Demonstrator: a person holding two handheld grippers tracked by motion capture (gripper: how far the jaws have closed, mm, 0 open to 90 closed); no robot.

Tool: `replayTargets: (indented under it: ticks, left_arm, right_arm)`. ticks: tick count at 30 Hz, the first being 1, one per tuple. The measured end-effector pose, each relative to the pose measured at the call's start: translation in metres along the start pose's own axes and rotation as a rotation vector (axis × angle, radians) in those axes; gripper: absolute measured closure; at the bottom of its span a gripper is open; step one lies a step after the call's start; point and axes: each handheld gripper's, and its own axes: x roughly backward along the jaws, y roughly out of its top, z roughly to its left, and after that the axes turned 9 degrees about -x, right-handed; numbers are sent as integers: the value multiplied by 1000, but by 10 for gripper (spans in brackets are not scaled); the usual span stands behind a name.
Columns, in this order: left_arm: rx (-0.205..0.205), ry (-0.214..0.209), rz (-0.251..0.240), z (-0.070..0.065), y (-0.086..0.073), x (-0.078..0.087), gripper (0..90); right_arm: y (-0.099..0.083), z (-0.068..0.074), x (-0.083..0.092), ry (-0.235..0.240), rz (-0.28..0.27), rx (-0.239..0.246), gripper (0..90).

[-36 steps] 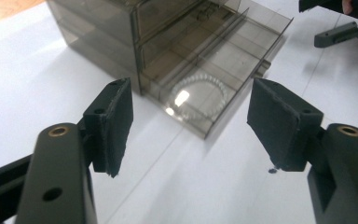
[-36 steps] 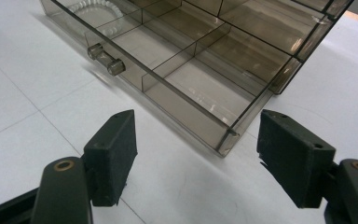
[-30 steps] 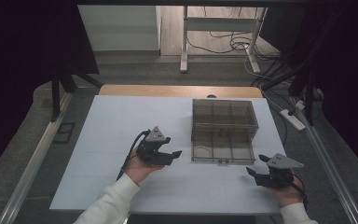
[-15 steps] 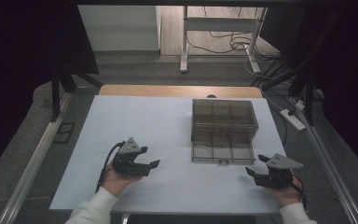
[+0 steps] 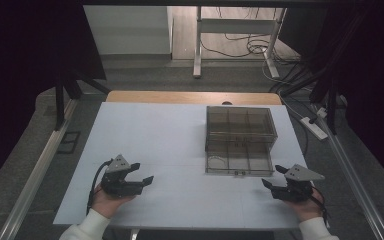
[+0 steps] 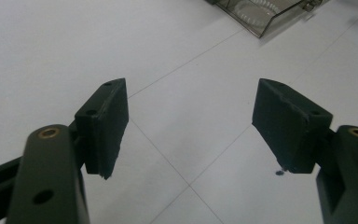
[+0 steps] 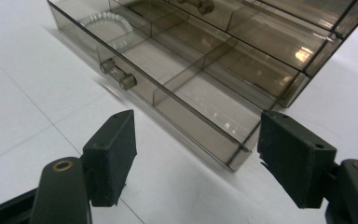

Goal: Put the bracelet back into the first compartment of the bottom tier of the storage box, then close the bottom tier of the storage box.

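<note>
A compartment box (image 5: 240, 140) sat on the desk (image 5: 170, 135), right of centre, its drawer (image 5: 238, 159) pulled toward the near edge. The left gripper (image 5: 142, 175) lay near-left, well apart from it; the right gripper (image 5: 272, 176) near-right, just before the drawer.

The left gripper (image 5: 142, 172) is black with a grey three-cornered plate on top, and a black cable loops from it toward 7 o'clock. The right gripper (image 5: 271, 177) is built alike. Close up, each jaw is a thick black block with small screw holes, mounted on an arm bearing a brass-coloured rivet. Both sleeves look white, though dimly lit.
</note>
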Motion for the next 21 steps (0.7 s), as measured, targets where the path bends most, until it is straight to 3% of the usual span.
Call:
replayTargets:
  ticks: [11,21]
  left_arm:
    - [13,17,1,5,-3,1,283]
    - [2,7,-8,5,-2,-1,272]
  right_arm:
    - [4,5,0,12,-7,3,281]
    - [9,15,-5,36,-5,-3,281]
